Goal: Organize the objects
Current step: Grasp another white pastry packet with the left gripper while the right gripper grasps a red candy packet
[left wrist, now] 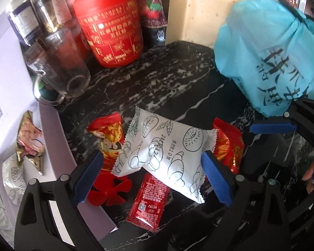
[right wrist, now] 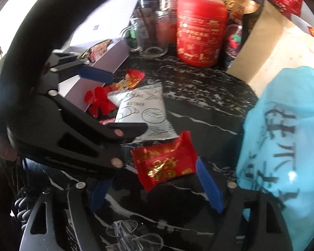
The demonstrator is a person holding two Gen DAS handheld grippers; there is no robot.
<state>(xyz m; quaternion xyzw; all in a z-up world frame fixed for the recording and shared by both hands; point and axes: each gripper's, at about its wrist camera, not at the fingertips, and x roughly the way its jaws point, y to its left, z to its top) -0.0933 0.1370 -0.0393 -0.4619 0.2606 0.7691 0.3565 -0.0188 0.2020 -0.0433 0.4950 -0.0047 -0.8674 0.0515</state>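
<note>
Straddling the white bread packet [left wrist: 163, 152], the left gripper [left wrist: 152, 175] stands wide open, one blue pad at each end of the packet, neither pressing on it; nothing is held. The packet lies on the dark marble counter [left wrist: 178, 79], overlapping a red-gold candy wrapper [left wrist: 107, 133] on one side and partly covering a ketchup sachet [left wrist: 145, 205] and a red plastic fan piece [left wrist: 108, 192]. The pale box [left wrist: 52, 138] just beside this pile already contains a few wrappers.

The right gripper [right wrist: 155, 179] is open too, jaws set either side of the red snack packet [right wrist: 165, 163] with a visible gap on both sides; no grip yet. A blue bag [right wrist: 282, 146] hangs close by its right finger.

Risks, as judged:
- Left jaws may pinch the packet's crimped ends only; the soft, air-filled pouch could buckle and slip out on lifting.
- Closing low could catch the sachet or fan piece underneath and drag them along.
- The two grippers work very near each other; the left one's finger reaches over the red packet's edge in the right view, so a collision is possible.
- The right finger may snag the blue bag.
- The glass mug [left wrist: 58, 71] stands near the path to the box.
</note>
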